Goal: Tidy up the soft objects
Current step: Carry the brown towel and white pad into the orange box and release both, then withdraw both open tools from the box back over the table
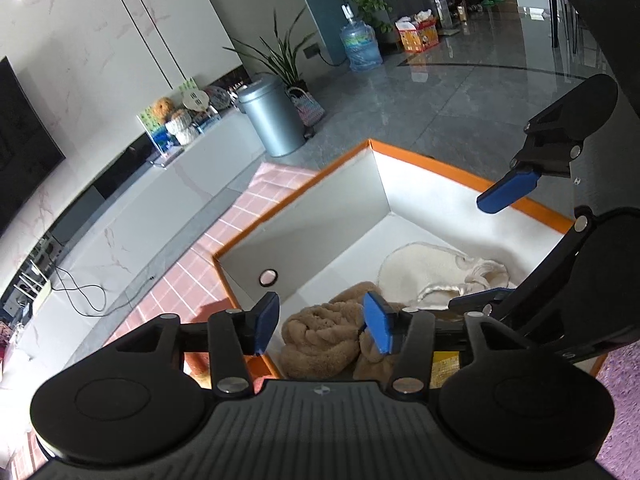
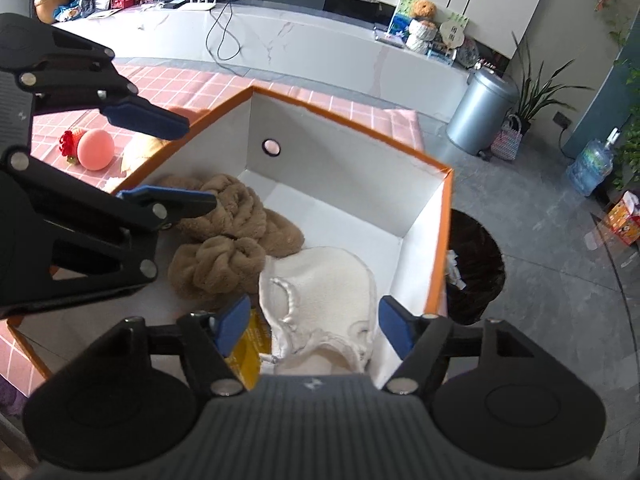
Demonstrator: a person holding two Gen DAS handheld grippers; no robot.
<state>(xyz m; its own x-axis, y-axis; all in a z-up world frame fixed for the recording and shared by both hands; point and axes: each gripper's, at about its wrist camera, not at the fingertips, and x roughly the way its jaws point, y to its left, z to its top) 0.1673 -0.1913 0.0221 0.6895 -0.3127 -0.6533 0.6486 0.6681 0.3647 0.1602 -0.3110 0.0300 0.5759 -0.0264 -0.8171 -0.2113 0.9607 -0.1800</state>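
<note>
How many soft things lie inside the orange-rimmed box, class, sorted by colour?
Brown: 1, the fluffy towel
Cream: 1, the drawstring bag
Total: 2 inside the box

The brown towel is bunched into several rolls, so it could be more than one piece; the views do not settle that. A yellow item beside the bag is mostly hidden and not counted.

No writing is legible; the round fan point(image 2: 453, 32) on the cabinet point(image 2: 320, 40) perhaps bears characters, too small to read.
</note>
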